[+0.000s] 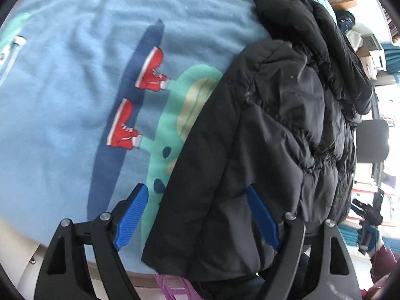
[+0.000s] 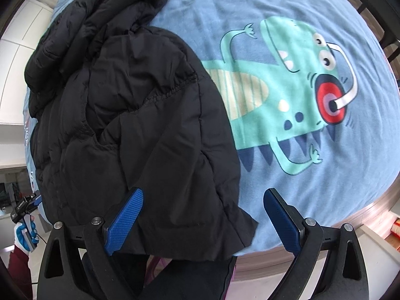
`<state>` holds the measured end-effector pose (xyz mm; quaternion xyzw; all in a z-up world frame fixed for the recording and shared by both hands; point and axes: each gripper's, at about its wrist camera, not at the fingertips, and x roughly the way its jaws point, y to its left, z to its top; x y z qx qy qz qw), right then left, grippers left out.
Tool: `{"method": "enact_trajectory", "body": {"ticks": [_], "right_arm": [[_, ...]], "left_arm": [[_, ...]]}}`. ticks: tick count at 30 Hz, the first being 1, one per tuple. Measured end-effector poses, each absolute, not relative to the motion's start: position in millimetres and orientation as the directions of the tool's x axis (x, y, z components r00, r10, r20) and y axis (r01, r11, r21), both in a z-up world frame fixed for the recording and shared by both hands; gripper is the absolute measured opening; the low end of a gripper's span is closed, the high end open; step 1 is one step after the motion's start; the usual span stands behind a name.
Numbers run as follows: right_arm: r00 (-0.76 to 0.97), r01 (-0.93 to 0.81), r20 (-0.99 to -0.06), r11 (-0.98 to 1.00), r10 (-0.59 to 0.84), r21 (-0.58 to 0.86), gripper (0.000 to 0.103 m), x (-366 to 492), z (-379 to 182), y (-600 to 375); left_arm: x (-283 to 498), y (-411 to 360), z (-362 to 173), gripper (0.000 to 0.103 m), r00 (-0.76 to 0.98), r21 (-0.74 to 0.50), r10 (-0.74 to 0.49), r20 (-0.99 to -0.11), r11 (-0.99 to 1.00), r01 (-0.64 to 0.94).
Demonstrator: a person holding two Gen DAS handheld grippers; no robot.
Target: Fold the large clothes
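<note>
A black puffer jacket lies crumpled on a blue dinosaur-print blanket; its hem hangs over the near edge. My left gripper is open, its jaws spread either side of the jacket's lower edge, holding nothing. In the right wrist view the jacket fills the left half of the blanket. My right gripper is open above the jacket's near corner, holding nothing. The left gripper also shows small at the far left, held in a gloved hand.
The blanket covers a table with a wooden rim. White cabinets stand to the left in the right wrist view. Shelves with folded items and a dark chair are at the right in the left wrist view.
</note>
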<state>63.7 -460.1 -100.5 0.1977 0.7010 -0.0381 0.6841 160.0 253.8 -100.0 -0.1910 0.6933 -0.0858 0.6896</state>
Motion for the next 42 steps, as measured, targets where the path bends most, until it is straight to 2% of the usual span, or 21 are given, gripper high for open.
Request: {"method": "enact_trajectory", "body": {"ticks": [11,21,29,32,36,42], "right_arm": [[-0.046,0.312,-0.966,0.922,0.255,0.228,0.099,81,-144,-459],[-0.074,0.336,-0.900,0.860,0.429,0.383,0.100,83,-189,-450],[-0.106,0.317,-0.862,0.838,0.496,0.444,0.100,77,-209,-433],[-0.102,0.316,-0.860,0.836,0.499,0.448,0.096,75,-213,-431],[-0.089,0.327,-0.848,0.819,0.523,0.471,0.076,80,-206,-434],[-0.090,0.322,-0.833,0.807,0.546,0.494,0.064,85,-211,-437]], "left_arm": [[158,244,-148,0.082,-0.091,-0.542,-0.562,-0.822,0.822,-0.176],[146,222,-149,0.082,-0.095,-0.561,-0.586,-0.805,0.803,-0.198],[138,200,-144,0.082,-0.117,-0.556,-0.583,-0.804,0.806,-0.201],[137,189,-142,0.081,-0.123,-0.551,-0.576,-0.808,0.813,-0.191],[139,181,-141,0.079,-0.109,-0.558,-0.586,-0.803,0.803,-0.208],[132,172,-137,0.073,-0.105,-0.577,-0.606,-0.788,0.788,-0.216]]}}
